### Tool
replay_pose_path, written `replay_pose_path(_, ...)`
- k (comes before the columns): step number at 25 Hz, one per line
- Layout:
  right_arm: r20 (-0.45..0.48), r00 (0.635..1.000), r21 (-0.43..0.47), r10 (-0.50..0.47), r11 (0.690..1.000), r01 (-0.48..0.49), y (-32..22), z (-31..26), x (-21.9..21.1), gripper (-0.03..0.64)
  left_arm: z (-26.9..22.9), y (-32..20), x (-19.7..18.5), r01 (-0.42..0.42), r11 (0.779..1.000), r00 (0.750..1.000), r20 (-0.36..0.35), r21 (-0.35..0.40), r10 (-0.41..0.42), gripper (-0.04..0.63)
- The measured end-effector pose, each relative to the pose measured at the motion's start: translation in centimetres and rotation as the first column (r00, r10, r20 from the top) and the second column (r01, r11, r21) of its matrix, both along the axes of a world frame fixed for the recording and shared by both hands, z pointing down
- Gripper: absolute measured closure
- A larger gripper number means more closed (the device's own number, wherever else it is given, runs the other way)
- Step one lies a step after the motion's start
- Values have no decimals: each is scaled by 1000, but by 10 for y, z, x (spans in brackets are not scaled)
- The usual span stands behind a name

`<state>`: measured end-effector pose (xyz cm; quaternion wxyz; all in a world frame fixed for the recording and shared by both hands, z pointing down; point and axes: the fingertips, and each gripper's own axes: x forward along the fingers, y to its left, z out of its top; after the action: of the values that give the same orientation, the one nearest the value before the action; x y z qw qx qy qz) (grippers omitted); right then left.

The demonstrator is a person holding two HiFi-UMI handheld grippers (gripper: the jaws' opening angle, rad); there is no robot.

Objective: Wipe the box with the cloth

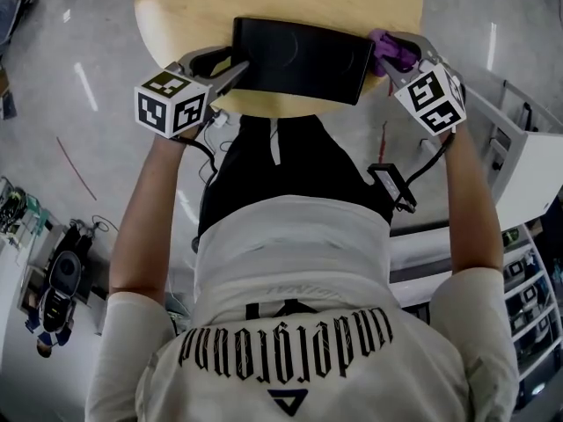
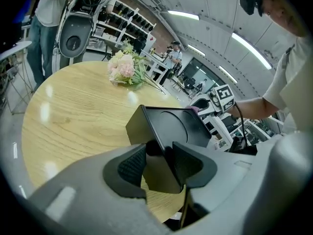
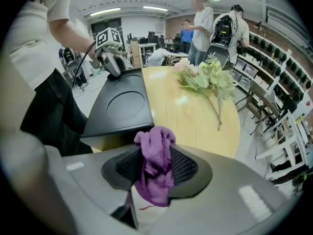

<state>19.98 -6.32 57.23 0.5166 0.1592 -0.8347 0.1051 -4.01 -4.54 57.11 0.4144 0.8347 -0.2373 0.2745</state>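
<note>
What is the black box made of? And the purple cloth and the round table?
The box looks like smooth black plastic or coated card: soft sheen, a circle pressed into its top. The cloth looks like fuzzy microfibre: limp, nubbly. The table looks like light wood or laminate: grain lines, glossy reflections.

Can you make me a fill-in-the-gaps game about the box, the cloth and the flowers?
1. The cloth squeezed in the right gripper is coloured ___.
2. The left gripper grips one corner of the box, and the colour of the box is ___.
3. The flowers lie on a wooden table whose top has a ___ shape.

Missing words: purple; black; round.
</note>
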Motion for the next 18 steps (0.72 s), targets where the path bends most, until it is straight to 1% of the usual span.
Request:
replay_pose_path(3,23,1000,-28,0,1000,0,23,-2,-6,466,-1,0,-1,17,1000,1000,11,1,-17,412)
replay_pose_path(7,42,999,-92,9,996,-5,70,-2,-10,466,-2,1,-1,27,1000,999,30,3,-27,413)
replay_pose_path(12,69,997,-172,-17,985,29,117,0,-13,466,-1,2,0,54,999,998,35,3,-54,414)
replay_pose_path(15,66,997,-188,-44,981,56,122,0,-16,466,-3,2,-4,65,998,997,33,5,-65,415)
replay_pose_path(18,50,996,-161,-77,983,84,101,0,-12,466,-5,2,-5,60,998,998,33,8,-60,416)
